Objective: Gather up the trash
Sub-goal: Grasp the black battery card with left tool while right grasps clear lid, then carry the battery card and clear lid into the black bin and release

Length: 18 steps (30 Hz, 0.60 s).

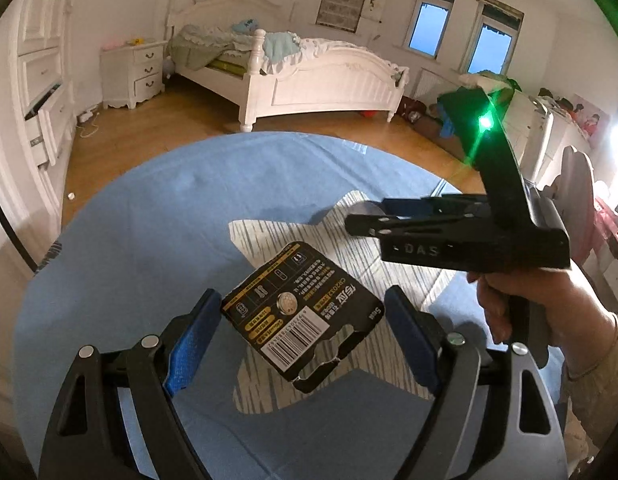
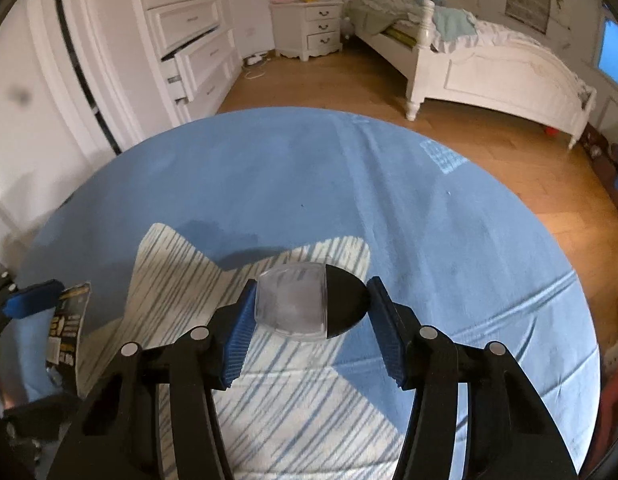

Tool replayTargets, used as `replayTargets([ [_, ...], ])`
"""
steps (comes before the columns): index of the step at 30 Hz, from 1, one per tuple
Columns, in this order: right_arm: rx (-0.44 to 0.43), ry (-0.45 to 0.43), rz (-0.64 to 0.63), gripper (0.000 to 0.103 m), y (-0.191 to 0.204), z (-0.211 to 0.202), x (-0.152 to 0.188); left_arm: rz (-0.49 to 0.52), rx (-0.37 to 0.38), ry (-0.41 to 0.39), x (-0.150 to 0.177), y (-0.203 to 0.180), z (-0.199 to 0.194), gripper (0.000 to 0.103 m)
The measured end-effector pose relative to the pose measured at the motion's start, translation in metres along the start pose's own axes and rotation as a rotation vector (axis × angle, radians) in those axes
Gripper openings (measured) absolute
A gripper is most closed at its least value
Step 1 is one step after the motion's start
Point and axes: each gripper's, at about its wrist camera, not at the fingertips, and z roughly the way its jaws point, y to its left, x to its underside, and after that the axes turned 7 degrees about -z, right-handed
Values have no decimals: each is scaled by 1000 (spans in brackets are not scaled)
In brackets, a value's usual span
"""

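A black battery blister card (image 1: 305, 312), printed with a barcode and a coin cell, hangs tilted over the round blue-clothed table (image 1: 149, 220). My left gripper (image 1: 303, 300) is shut on it, a blue pad against each side edge. The card (image 2: 69, 328) also shows at the left edge of the right wrist view. My right gripper (image 2: 313, 286) is shut on a small clear plastic dome with a black disc base (image 2: 297, 304); one pad touches the clear side, the other the black rim. Seen from the left wrist view, the right gripper (image 1: 361, 220) hovers low over the cloth.
A hand (image 1: 529, 312) holds the right gripper's handle, where a green light (image 1: 486, 122) glows. Beyond the table lie wood floor, a white bed (image 2: 489, 64), a nightstand (image 2: 309, 28) and a wardrobe with open drawers (image 2: 197, 60). Clutter lines the right wall (image 1: 549, 128).
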Motion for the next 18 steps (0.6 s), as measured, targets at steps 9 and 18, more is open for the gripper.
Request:
replayTargets([
  [9,-159,-141,207,55,-37,-71,49,43,-10,-41,-6,-33,-20,82],
  [18,-91,-272,333,55,-102,-164,120,206,40,-95,-11,-125,-30,82],
])
